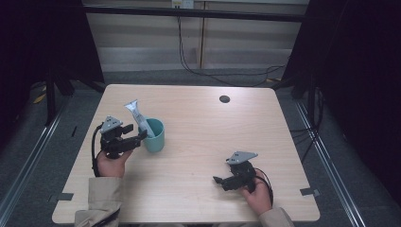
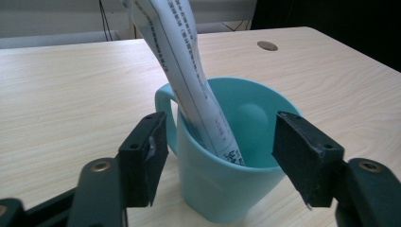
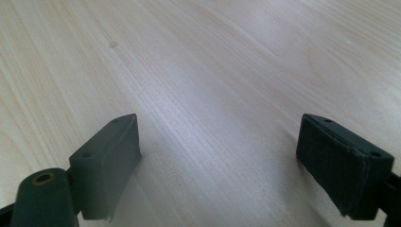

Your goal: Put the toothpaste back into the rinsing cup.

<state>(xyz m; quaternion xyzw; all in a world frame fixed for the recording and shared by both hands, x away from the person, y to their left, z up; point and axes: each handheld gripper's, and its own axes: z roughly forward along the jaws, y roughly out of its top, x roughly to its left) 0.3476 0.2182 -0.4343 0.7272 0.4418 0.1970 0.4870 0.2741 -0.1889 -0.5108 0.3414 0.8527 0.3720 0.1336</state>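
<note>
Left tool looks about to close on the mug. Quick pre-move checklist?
1. Left tool open: ok, jaws spread wide.
2. Mug between the jaws: ok, one jaw on either side, neither touching it.
3. Mug upright on the table: ok.
4. Tube settled: cannot tell; it leans out over the rim on the handle side and could shift when the mug moves.
5. Right tool out of the way: ok, open, low over bare table far from the mug.
6. Jaw height on the mug: cannot tell.
</note>
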